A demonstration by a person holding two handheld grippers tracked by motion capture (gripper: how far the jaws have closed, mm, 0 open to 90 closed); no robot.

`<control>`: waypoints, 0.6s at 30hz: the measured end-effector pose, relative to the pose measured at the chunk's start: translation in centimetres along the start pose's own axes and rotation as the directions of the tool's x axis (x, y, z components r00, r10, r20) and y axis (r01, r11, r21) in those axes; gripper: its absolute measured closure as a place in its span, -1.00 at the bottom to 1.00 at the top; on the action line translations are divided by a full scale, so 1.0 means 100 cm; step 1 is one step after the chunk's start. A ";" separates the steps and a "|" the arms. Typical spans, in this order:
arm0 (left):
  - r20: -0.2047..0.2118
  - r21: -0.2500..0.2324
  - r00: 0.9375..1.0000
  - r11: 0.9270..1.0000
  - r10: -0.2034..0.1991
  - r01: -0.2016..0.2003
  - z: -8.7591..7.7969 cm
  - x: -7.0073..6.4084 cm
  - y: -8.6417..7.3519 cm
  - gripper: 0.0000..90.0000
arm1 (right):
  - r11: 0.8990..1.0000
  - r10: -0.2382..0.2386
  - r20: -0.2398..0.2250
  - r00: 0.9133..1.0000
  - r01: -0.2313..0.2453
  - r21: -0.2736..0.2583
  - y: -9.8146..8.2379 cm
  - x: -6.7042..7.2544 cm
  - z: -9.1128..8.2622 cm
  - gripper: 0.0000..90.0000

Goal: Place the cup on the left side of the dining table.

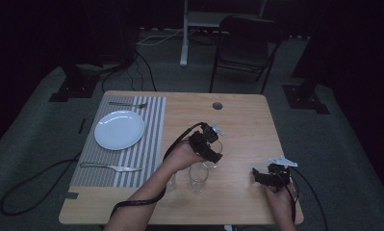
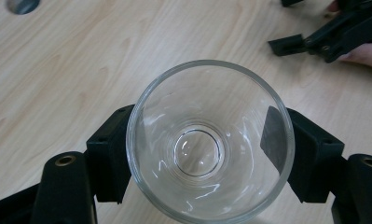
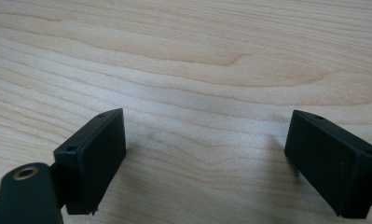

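On the bench (image 1: 242, 120) are two clear glasses (image 1: 198, 177), one white plate (image 1: 119, 130), one fork (image 1: 128, 104), one knife (image 1: 110, 167), one striped placemat (image 1: 141, 159) and two grippers (image 1: 211, 150).

The wooden table (image 1: 247, 120) bears a grey striped placemat (image 1: 146, 144), located to the left of the left gripper (image 1: 212, 156) and well apart from the right gripper (image 1: 257, 175).

- White plate (image 1: 119, 130): on the placemat, left of the left gripper and slightly beyond it.
- Fork (image 1: 127, 104): at the placemat's far edge, beyond the plate.
- Knife (image 1: 110, 167): at the placemat's near edge, left of the left gripper.
- Round hole (image 1: 217, 105): in the tabletop, directly beyond the left gripper.
- Dark chair (image 1: 245, 43): on the floor beyond the table, farther off than both grippers.
- Black cable (image 1: 31, 178): on the floor, far left of the left gripper.
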State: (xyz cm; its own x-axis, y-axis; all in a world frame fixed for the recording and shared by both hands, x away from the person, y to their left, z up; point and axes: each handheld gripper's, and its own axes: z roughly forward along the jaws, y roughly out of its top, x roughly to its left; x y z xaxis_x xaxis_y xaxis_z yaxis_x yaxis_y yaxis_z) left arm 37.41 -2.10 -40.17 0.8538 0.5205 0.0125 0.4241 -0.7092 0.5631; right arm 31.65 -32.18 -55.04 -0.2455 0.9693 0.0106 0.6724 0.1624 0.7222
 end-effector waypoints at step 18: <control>-0.095 -0.002 0.990 0.994 -0.106 0.106 -0.033 0.042 -0.041 -0.36 | 1.000 0.000 0.000 1.000 0.000 0.000 0.000 0.000 0.000 -0.73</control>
State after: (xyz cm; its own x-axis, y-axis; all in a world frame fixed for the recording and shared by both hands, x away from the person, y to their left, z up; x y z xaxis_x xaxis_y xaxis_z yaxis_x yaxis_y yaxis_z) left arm 38.20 4.59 -39.71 0.7718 0.6351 0.0312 0.5116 -0.6493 0.5628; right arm 31.65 -32.18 -55.04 -0.2451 0.9694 0.0107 0.6722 0.1620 0.7224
